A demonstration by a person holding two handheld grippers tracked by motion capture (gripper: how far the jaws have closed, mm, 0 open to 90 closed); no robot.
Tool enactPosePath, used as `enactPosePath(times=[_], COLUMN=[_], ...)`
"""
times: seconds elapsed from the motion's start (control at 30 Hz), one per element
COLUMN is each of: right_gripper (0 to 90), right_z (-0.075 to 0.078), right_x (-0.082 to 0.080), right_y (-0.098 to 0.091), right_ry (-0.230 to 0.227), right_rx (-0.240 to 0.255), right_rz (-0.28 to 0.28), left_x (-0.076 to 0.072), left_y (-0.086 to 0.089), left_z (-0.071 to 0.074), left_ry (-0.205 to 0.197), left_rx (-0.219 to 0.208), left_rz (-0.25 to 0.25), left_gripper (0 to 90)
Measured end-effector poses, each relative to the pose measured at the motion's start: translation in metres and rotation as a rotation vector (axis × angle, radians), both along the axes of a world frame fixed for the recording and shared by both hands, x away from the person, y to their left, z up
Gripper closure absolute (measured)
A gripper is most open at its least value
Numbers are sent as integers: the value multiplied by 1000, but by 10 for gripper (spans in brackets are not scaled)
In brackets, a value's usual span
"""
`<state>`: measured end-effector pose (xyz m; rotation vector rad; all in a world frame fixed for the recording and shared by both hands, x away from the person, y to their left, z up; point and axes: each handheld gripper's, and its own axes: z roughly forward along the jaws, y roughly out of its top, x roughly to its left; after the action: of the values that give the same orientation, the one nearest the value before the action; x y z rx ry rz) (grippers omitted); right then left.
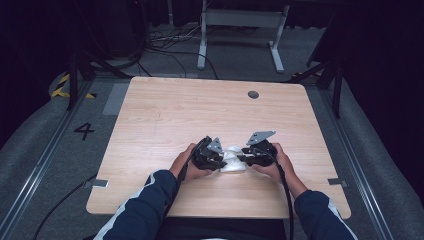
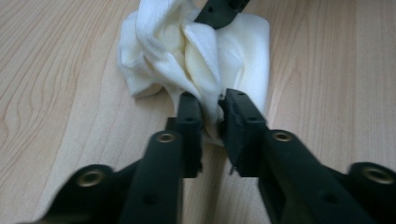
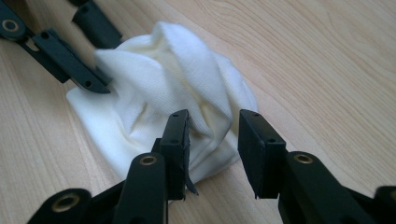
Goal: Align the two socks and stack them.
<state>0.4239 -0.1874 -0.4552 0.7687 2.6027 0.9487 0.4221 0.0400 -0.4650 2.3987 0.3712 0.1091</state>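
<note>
White cloth lies crumpled on the wooden tabletop, near the person's edge and roughly centred side to side. It is bunched into soft ridges and folds, not spread flat.

Left gripper sits at the cloth's left side, right gripper at its right — the two face each other across the bundle, each held in one hand, dark sleeves with a light stripe coming in from below.

Left gripper view: the left gripper has its jaws a narrow way apart, with a ridge of the cloth running down into the gap between them. Whether the pads still press on that ridge I cannot tell; the gap looks slightly wider than the fabric in it. A jaw tip of the other gripper shows at the cloth's far side.

Right gripper view: the right gripper has its jaws clearly apart, a fold of the cloth between them but not pinched — the right-hand jaw stands clear of the fabric. The other gripper's jaws touch the cloth at its upper left.

A small round grommet sits near the tabletop's far edge.
</note>
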Motion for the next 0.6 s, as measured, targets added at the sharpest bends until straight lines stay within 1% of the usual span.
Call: enactPosePath(times=[0.1,0.13,0.17,0.2,0.23,0.27,0.3,0.33,0.37,0.4,0.43,0.47,0.5,0.57,0.6], right_gripper=[673,683,691,691,690,689,689,688,690,693,693,693,693,701,701], right_z=[-2,-2,-2,-2,-2,-2,-2,-3,-3,-3,-3,-3,-3,-4,-4], right_x=[-1,-1,-1,-1,-1,-2,-2,-3,-4,-5,-5,-8,-8,-14,-14], right_y=[1,0,0,0,0,0,1,1,2,2,2,3,3,3,3], right_ry=[6,12,18,18,17,20,25,29,30,31,31,28,28,36,36], right_rx=[-1,0,0,0,-3,-1,0,-2,-3,-4,-4,-10,-10,-15,-15], right_rz=[18,21,29,29,43,46,51,52,56,66,66,78,78,105,105], left_x=[0,0,1,1,1,2,1,1,0,0,0,-2,-2,-6,-6], left_y=[4,6,8,8,10,12,12,11,9,6,6,3,3,0,0], left_z=[3,4,5,5,7,9,9,9,8,7,7,4,4,0,0], left_ry=[-35,-43,-49,-49,-71,-77,-85,-100,-102,-91,-91,-80,-80,-66,-66], left_rx=[10,9,-6,-6,-17,-45,-53,-43,-33,-32,-32,-20,-20,-6,-6], left_rz=[47,67,86,86,108,127,131,133,123,109,109,83,83,48,48], left_gripper=[566,502,451,413,413,348,345,343,376,400,395,430,488,503,532])
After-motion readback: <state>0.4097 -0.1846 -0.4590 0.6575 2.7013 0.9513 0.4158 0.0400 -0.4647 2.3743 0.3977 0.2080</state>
